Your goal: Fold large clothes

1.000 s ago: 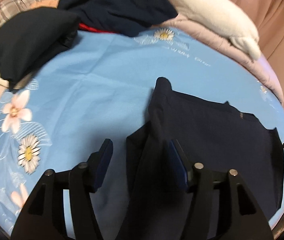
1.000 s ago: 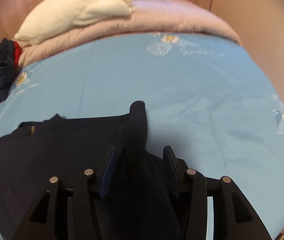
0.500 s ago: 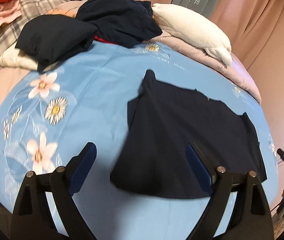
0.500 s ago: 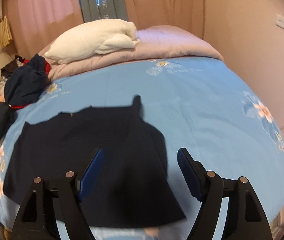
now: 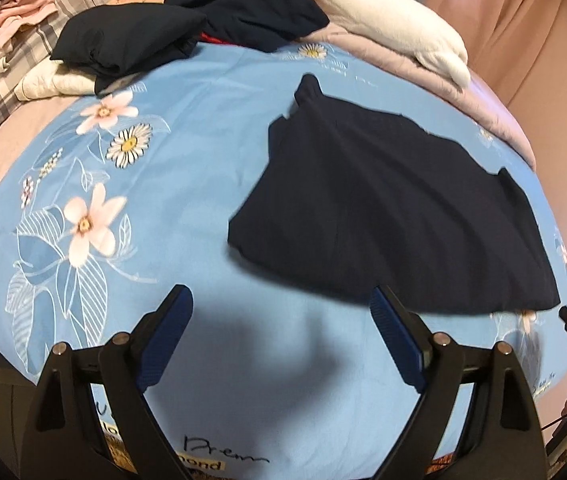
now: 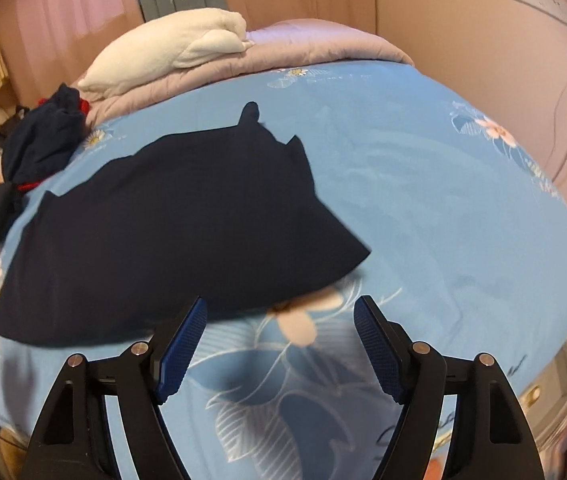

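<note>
A light-blue flowered bedsheet (image 5: 203, 184) under pinkish curtains (image 6: 51, 20) carries the folded navy garment (image 5: 395, 216) mid-bed. Handwriting reads "Prem" (image 5: 223, 454). Left gripper (image 5: 283, 344) and right gripper (image 6: 279, 344) gape, empty.

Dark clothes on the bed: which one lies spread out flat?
The dark garment nearest the grippers, alone on the blue sheet; the other dark clothes are bunched at the far edge.
</note>
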Demonstrator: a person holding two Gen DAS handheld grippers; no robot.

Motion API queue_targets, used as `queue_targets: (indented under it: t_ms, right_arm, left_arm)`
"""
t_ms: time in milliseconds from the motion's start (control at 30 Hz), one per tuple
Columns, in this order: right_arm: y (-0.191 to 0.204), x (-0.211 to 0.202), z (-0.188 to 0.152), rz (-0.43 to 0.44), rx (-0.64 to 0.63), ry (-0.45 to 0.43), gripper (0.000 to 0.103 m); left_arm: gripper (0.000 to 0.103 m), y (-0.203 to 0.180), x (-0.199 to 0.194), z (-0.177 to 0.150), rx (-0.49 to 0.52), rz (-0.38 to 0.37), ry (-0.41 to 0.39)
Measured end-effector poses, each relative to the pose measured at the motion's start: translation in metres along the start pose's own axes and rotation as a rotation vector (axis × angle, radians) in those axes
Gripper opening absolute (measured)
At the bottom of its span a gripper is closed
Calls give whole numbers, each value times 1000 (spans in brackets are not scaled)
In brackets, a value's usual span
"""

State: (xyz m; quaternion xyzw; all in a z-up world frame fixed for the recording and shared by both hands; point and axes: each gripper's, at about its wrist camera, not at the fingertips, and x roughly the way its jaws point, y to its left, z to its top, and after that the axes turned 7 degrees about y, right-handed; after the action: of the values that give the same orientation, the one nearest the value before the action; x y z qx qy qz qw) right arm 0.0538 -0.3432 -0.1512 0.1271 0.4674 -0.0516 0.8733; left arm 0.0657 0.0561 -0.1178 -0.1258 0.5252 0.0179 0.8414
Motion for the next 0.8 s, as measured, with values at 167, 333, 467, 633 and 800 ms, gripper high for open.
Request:
queue_targets:
  t_ms: [167, 333, 467, 633, 800]
  right_arm:
    - [1, -7, -19, 42, 49, -22, 76]
    - [5, -5, -27, 60, 58, -17, 76]
    - [5, -4, -31, 81, 85, -14, 76]
    - [6, -1, -33, 81, 109, -14, 76]
    - [3, 4, -29, 101, 138, -14, 84]
  left_arm:
    - [91, 0, 8, -11, 3, -6, 22]
    - [91, 3, 15, -17, -14, -16, 41]
    - [91, 3, 16, -18, -21, -31, 42]
    - [91, 3, 18, -16, -32, -61, 30]
    - [93, 5, 26, -7, -68, -112, 20]
